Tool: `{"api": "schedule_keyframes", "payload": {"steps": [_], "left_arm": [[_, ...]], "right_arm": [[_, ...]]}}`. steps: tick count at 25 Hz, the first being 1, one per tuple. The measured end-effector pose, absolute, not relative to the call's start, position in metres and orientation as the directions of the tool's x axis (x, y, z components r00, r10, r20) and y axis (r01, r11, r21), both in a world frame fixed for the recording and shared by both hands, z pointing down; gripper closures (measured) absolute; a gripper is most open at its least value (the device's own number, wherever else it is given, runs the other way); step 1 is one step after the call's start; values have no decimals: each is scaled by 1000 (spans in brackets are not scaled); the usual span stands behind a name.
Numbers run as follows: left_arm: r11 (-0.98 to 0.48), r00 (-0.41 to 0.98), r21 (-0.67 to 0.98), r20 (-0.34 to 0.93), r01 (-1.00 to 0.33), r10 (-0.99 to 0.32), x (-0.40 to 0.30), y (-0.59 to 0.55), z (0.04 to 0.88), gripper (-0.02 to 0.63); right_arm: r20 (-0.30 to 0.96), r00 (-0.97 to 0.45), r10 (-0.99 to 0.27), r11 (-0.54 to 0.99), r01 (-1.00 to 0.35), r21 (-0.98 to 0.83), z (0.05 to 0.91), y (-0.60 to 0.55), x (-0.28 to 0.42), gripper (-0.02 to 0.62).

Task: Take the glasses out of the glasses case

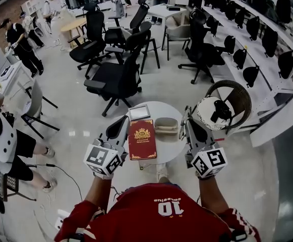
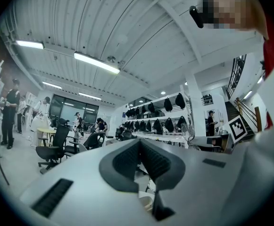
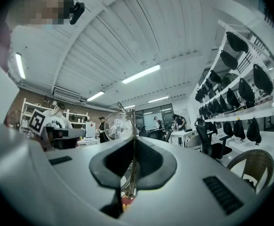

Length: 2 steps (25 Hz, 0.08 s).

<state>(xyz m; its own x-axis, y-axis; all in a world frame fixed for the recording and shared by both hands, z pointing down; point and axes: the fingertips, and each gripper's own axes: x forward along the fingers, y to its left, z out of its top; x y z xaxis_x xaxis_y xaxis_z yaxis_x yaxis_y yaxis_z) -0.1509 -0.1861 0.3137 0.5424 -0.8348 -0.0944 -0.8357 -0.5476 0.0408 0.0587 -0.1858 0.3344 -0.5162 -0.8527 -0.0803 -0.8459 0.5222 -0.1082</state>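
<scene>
A beige glasses case (image 1: 166,125) lies on the small round white table (image 1: 176,150), to the right of a red book. My right gripper (image 1: 188,120) is just right of the case, raised and pointing up and outward. It is shut on the thin gold frame of the glasses (image 3: 119,125), and one round lens rises above the jaws in the right gripper view (image 3: 133,147). My left gripper (image 1: 123,121) is at the table's left edge, also tilted upward. Its jaws (image 2: 140,147) are pressed together with nothing between them. I cannot tell whether the case is open.
The red book (image 1: 142,138) fills the table's middle, and a small grey-framed slab (image 1: 139,113) lies behind it. A wicker chair (image 1: 243,96) with a white cushion stands close on the right. Black office chairs (image 1: 117,77) stand beyond the table. People stand at the left.
</scene>
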Motion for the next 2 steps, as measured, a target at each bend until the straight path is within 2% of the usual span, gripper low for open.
{"api": "schedule_keyframes", "payload": {"steps": [2], "left_arm": [[-546,541,41,-95,-837,-836,-152,-186,313,598]], "right_arm": [[-82,-518,-852,524,-845,-107,334,-186,58,569]]}}
